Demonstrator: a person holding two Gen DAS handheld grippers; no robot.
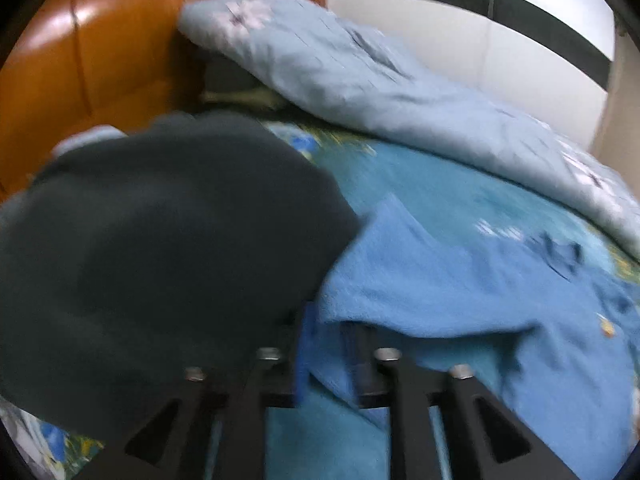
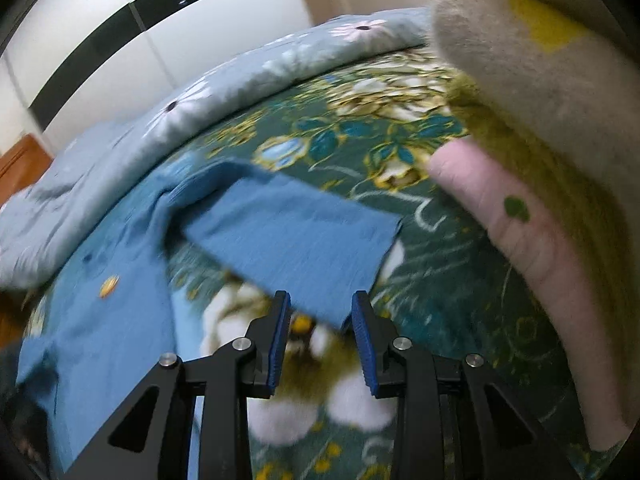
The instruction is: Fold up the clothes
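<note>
Left wrist view: we are observing the left hand-held gripper (image 1: 326,354) under a soft blue knit garment (image 1: 460,280) lying on the floral bedspread (image 1: 440,184); its grip we cannot tell. Right wrist view: the right hand-held gripper (image 2: 320,320) is standing parted, empty, beside the limp, light sleeve (image 2: 296,232); we advise pinching its hem.

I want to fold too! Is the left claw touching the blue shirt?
Touching. The left wrist view shows the blue shirt with its edge draped over the left claw, hiding its tips.
</note>
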